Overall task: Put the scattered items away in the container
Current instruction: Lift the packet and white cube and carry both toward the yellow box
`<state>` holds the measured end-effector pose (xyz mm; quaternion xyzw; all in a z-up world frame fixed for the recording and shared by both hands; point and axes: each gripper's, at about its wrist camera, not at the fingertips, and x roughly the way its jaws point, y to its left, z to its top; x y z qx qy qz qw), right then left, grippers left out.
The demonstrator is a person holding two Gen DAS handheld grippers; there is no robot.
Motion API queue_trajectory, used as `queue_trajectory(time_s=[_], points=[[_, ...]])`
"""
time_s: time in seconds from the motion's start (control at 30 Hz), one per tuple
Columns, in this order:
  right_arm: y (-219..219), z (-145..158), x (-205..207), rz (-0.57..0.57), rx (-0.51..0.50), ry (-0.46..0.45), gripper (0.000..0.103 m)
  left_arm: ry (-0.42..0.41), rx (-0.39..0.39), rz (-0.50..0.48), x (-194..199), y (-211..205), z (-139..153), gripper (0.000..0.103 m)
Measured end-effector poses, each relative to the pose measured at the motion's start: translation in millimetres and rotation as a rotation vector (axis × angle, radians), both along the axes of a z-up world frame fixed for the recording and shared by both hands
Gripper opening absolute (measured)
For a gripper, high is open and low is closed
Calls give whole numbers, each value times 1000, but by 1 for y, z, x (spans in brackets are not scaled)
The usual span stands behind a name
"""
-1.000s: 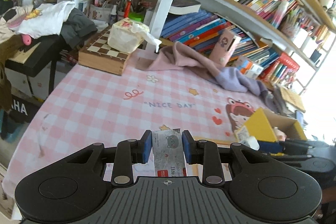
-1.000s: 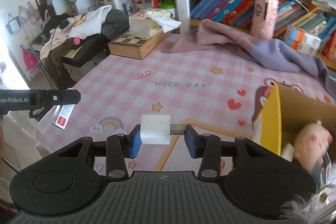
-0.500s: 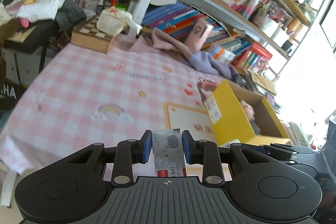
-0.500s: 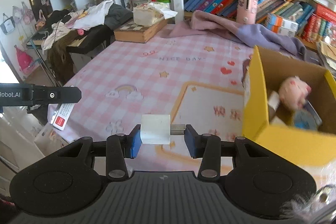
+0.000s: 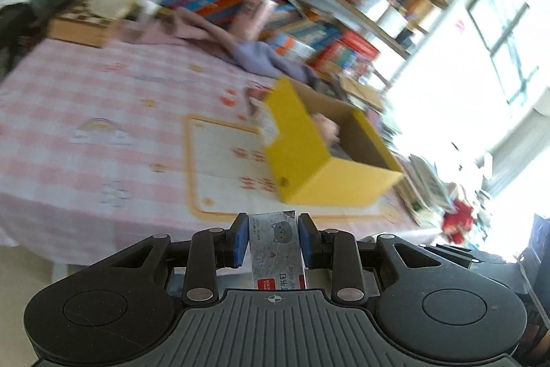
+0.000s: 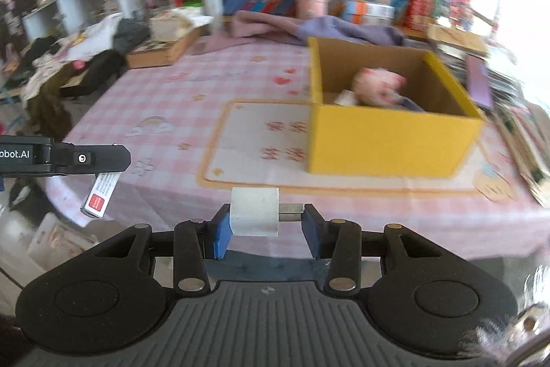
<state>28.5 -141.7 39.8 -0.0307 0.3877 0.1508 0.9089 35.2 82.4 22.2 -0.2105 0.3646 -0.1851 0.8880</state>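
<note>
Nearer now, yellow cardboard box (image 6: pixel 392 140); left gripper (image 5: pixel 273 238) pinches staple packet (image 5: pixel 276 250), right gripper (image 6: pixel 263 226) white plug (image 6: pixel 255 211).

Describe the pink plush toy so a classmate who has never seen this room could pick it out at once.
Find the pink checked tablecloth below the bookshelves; on it stands an open yellow box. Inside, near the back, lies the plush toy. It is the only round, fuzzy pink thing there.

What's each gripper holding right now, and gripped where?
Left gripper: small staple box, jaws clamped on its long sides near the top end. Right gripper: white charger plug, one jaw on the body, the other on the prong tips.
</note>
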Motion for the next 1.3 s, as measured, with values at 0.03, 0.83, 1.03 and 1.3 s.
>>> queue_trajectory(time_s=[0.03,0.83,1.03,1.3], points=[[-8,0,-3,-28,-1,0,40,-1,-2,-25,2,-7,0,29],[-130,44,115,-93,-6,-186,40,-189,37,-92,133,-135,50,29],[-141,28,189,28,-10,-158,41,-126,93,-18,184,-166,33,29],[-135,-23,255,199,-85,-46,41,-15,252,48,226,-199,-5,29]])
